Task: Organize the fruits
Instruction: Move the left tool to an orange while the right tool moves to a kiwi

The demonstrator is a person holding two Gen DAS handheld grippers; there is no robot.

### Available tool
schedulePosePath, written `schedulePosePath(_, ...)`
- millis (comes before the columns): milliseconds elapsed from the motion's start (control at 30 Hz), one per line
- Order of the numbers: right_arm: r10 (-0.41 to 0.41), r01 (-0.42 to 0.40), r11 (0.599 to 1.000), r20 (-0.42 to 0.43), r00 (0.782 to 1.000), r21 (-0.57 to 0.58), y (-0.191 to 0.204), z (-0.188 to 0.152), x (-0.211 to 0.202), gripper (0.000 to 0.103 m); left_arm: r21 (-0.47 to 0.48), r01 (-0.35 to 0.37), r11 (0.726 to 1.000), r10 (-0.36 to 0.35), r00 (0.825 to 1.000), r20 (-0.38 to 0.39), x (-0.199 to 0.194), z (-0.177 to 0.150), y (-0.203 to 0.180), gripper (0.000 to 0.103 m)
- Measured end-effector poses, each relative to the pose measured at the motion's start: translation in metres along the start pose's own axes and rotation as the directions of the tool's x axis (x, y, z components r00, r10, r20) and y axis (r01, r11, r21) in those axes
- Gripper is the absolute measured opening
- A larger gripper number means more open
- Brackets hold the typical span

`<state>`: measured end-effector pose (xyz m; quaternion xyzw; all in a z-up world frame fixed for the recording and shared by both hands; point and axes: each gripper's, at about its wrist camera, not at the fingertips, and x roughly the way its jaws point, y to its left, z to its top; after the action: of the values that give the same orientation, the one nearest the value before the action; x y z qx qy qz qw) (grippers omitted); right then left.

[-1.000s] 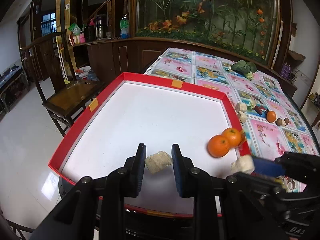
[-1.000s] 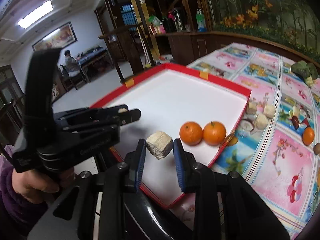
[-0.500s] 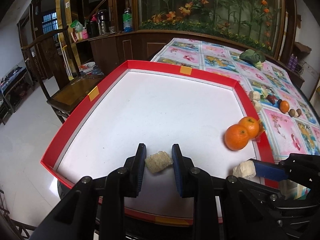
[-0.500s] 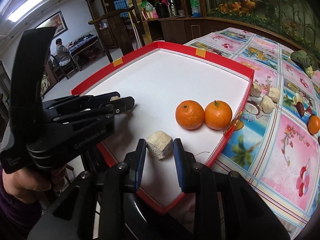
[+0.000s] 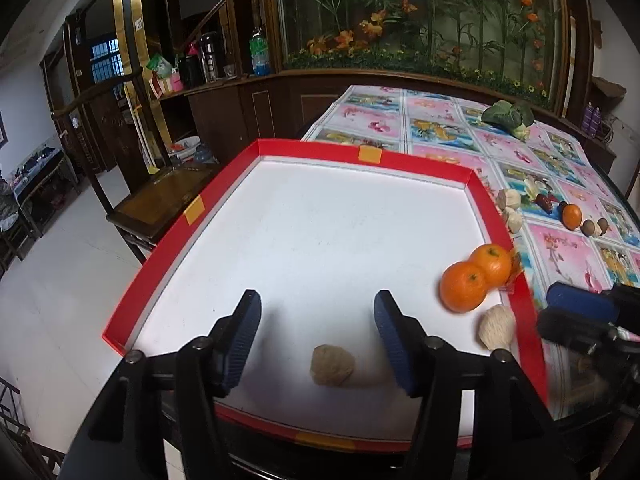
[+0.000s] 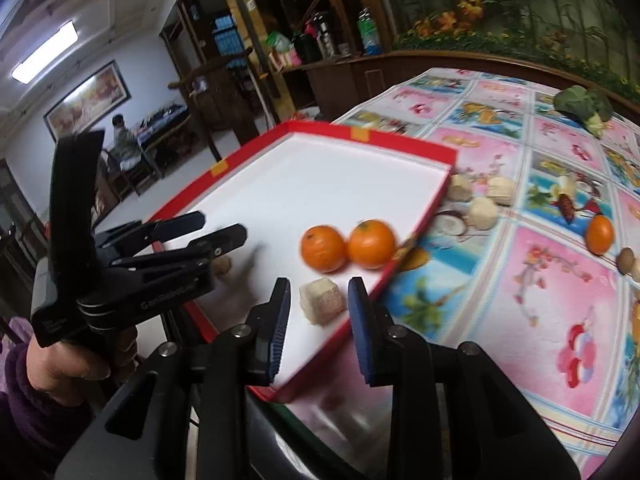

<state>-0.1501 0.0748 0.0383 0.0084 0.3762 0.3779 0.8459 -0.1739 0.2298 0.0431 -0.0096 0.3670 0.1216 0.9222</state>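
A red-rimmed white tray (image 5: 192,216) holds two oranges (image 5: 464,286) side by side near its right rim. My left gripper (image 5: 316,320) is open; a beige lump (image 5: 332,365) lies loose on the tray floor between and just below its fingers. My right gripper (image 6: 316,312) is open, with a beige cube (image 6: 322,300) lying on the tray between its pads, near the tray's right rim. That cube also shows in the left wrist view (image 5: 496,326). The oranges (image 6: 346,244) sit just beyond the cube. The left gripper (image 6: 224,228) shows at the left of the right wrist view.
On the flowered tablecloth right of the tray lie several beige pieces (image 6: 482,212), a small orange (image 6: 599,234), brown nuts (image 6: 626,258) and a green vegetable (image 6: 584,104) at the far end. A wooden chair (image 5: 160,196) stands left of the table.
Both grippers have opened. The left one let its beige lump drop onto the tray and the right one let go of the cube, which now rests on the tray.
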Motion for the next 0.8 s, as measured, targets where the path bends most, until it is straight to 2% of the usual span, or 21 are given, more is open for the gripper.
schedulePosePath(67,-0.02,0.019,1.0,0.03,0.999,0.025,-0.014,0.002,-0.011,0.037,0.012,0.003,1.0,-0.003,1.0,0.015,-0.005,0.003,-0.006,0.063)
schedulePosePath(333,-0.098,0.082,0.987,0.117,0.988,0.136,-0.071,0.005,-0.053,0.037,0.077,0.012,0.997,-0.017,0.998,0.063,-0.022,0.017,-0.039,0.064)
schedulePosePath(800,-0.202,0.151,0.955,0.187,0.961,0.257,-0.143,-0.003,-0.11,0.037,0.164,0.022,0.986,-0.037,0.995,0.091,-0.029,0.033,-0.088,0.064)
